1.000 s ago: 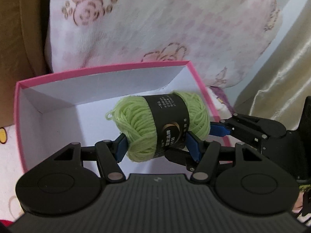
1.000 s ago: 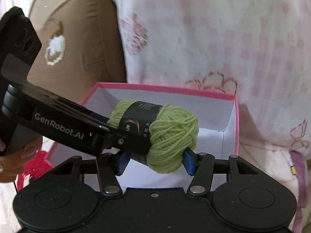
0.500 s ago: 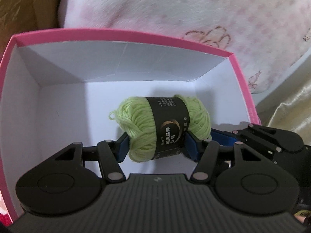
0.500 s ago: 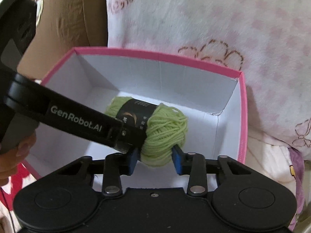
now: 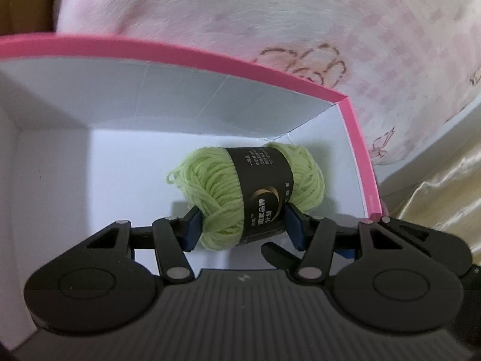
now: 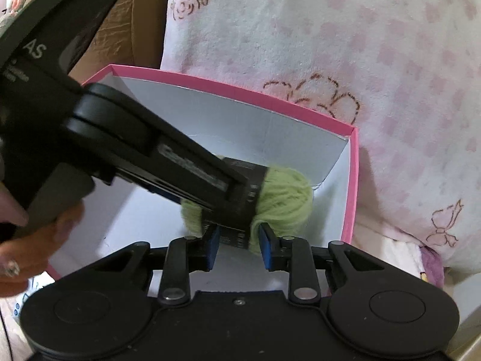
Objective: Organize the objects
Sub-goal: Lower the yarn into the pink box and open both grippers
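A: Yarn ball [image 5: 245,194], light green with a black paper band, down inside the pink box [image 5: 210,58]. White interior. Ball sits toward the far right corner; whether it rests on the floor, cannot tell.

B: Left gripper [image 5: 240,225]?

A: Blue pads on either side of the ball's near end, pressing into the wool, so it is pinching the yarn ball. Fingers angled down into the box.

B: And the right gripper [image 6: 237,242]?

A: Pads drawn in tight on the near underside of the same ball, one against the band, the other against the green wool. Pinching it too. From the right wrist camera, the left gripper's black body crosses from the upper left and covers the ball's left half.

B: So both hold one ball.

A: Yes, from two sides. A hand [image 6: 36,246] shows at the left edge under the left gripper's handle.

B: Surroundings?

A: Pink-and-white patterned blanket [image 6: 345,45] behind the box's far wall. Brown surface [image 6: 132,24] at far left. Pale gold fabric [image 5: 442,198] to the right of the box in the left wrist view.
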Demonstrator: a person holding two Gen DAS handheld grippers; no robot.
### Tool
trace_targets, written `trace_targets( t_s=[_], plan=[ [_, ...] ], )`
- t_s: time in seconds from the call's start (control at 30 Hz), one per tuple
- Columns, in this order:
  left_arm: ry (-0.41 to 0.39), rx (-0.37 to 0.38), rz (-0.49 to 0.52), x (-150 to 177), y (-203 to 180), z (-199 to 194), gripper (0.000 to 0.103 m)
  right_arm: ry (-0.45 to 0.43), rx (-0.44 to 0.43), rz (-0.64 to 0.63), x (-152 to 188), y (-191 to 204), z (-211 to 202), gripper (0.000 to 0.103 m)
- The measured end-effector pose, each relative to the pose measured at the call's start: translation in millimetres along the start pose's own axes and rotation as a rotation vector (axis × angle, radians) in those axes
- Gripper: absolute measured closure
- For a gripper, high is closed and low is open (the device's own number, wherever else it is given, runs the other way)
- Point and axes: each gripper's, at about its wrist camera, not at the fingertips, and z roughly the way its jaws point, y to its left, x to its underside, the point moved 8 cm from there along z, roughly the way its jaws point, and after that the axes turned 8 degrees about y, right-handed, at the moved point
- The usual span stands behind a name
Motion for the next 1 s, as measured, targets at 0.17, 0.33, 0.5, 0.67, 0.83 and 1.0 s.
trace_targets(
  t_s=[0.17,0.33,0.5,0.67,0.83,1.0],
  plan=[
    [-0.042,-0.027,0.097,7,-10,-14,0.049,0.0,0.033,0.002,-6,1,8,0.072],
    [-0.061,0.006,0.019,7,5,-20,0.058,-0.005,0.025,0.037,-10,1,20,0.072],
    [-0.035,0.005,-0.025,-2,22,-7,0.079,0.006,0.032,0.053,-13,-2,26,0.075],
    [-0.037,-0.078,-0.016,-7,7,-5,0.079,0.01,0.051,0.056,-18,-2,29,0.075],
    [-0.049,-0.08,-0.056,-4,6,-6,0.078,-0.013,0.03,0.078,-12,3,21,0.071],
    [-0.064,-0.079,-0.026,8,6,-18,0.071,-0.013,0.016,0.089,-1,12,2,0.048]
  ],
)
